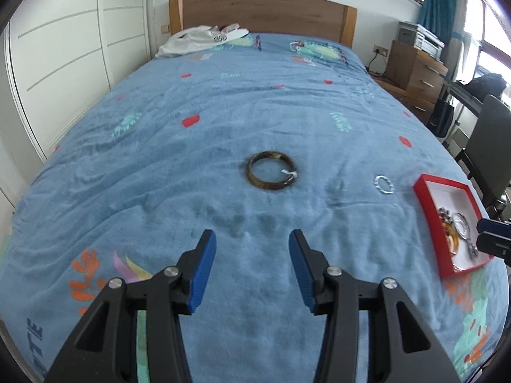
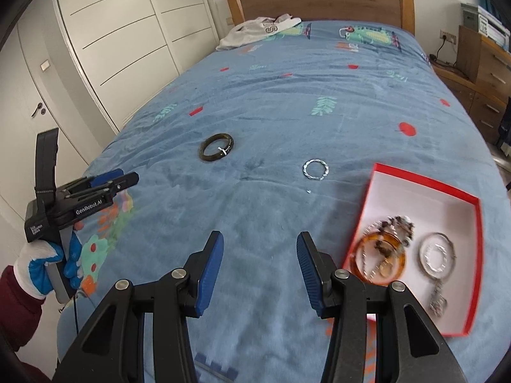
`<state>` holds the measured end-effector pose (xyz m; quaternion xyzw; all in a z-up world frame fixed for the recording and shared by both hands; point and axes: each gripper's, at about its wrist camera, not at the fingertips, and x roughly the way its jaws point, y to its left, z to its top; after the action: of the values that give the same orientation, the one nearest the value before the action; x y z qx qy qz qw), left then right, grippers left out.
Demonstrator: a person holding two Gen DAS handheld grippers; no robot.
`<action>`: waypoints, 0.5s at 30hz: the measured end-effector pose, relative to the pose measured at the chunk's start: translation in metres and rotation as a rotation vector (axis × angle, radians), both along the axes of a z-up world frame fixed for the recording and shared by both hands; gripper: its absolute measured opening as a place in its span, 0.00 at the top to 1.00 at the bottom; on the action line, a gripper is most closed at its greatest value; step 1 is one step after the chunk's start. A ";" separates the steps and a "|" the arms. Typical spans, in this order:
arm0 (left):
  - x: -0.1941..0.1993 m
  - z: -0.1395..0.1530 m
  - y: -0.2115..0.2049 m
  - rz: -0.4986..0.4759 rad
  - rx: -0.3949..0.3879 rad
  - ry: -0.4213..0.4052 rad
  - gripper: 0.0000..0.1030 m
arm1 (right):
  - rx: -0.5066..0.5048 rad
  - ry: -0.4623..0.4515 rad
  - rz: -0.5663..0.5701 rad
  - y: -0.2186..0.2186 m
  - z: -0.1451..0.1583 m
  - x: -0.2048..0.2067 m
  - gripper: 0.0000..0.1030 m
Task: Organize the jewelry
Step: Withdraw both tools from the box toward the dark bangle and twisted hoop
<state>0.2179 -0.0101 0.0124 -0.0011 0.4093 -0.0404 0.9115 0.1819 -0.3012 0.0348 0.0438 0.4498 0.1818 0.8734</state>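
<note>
A dark brown bangle [image 1: 270,171] with a white tag lies on the blue bedspread, straight ahead of my open, empty left gripper [image 1: 252,242]. It also shows in the right wrist view [image 2: 216,151]. A thin silver bracelet [image 1: 383,184] [image 2: 315,169] lies to its right. A red box [image 2: 472,249] [image 1: 424,204] with a white inside holds an amber bangle [image 2: 378,258], a silver ring bracelet [image 2: 437,255] and a beaded chain [image 2: 396,223]. My right gripper [image 2: 260,245] is open and empty, just left of the box. The left gripper also shows in the right wrist view [image 2: 124,178].
The bedspread [image 1: 223,111] covers a wide bed with a wooden headboard [image 1: 262,12]. White clothing [image 1: 198,40] lies near the pillow end. White wardrobe doors [image 2: 127,32] stand on the left, wooden drawers [image 1: 415,70] and a dark chair [image 1: 488,146] on the right.
</note>
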 end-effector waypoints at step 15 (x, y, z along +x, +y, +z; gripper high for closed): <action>0.069 -0.033 -0.011 -0.141 -0.056 0.020 0.56 | 0.008 0.050 -0.013 0.013 -0.045 0.085 0.54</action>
<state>0.2871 -0.0213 -0.0208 0.0020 0.4159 -0.1161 0.9020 0.2665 -0.2883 -0.0107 0.0545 0.4702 0.1770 0.8629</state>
